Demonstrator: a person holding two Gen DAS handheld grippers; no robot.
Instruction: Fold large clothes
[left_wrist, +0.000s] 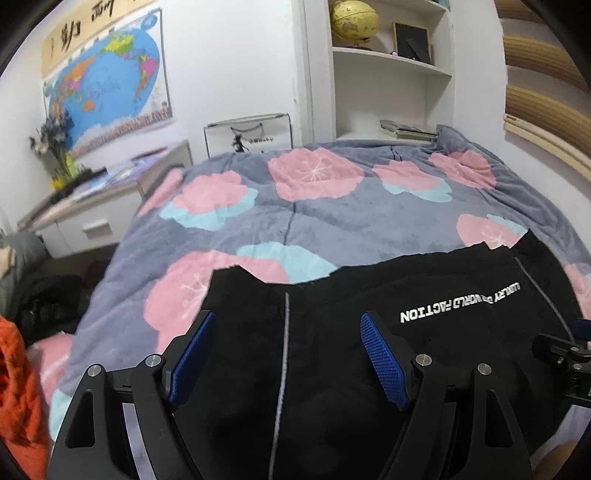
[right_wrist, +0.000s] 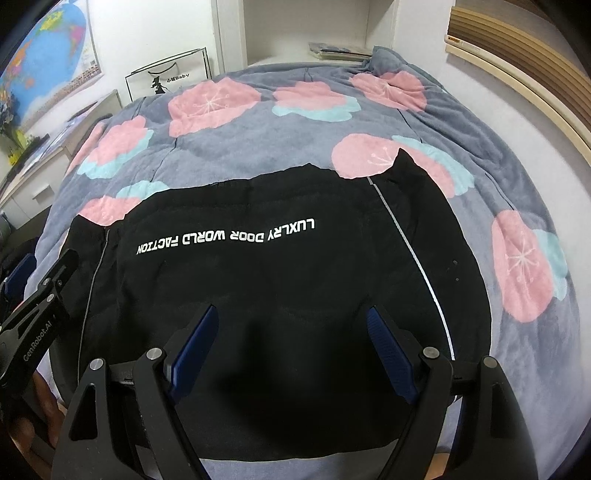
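Both the left gripper (left_wrist: 286, 332) and right gripper (right_wrist: 291, 326) hung wide open over the black garment's (right_wrist: 258, 280) near half (nothing pinched), its length running crosswise beneath them.

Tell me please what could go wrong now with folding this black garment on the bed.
1. The black garment lies on a soft floral blanket; a pinch may catch the blanket too.
2. Both the left hand-held gripper and the right hand-held gripper stand open above mid-cloth, not at an edge, so a grab may bunch the fabric.
3. The two stand close together and might collide.
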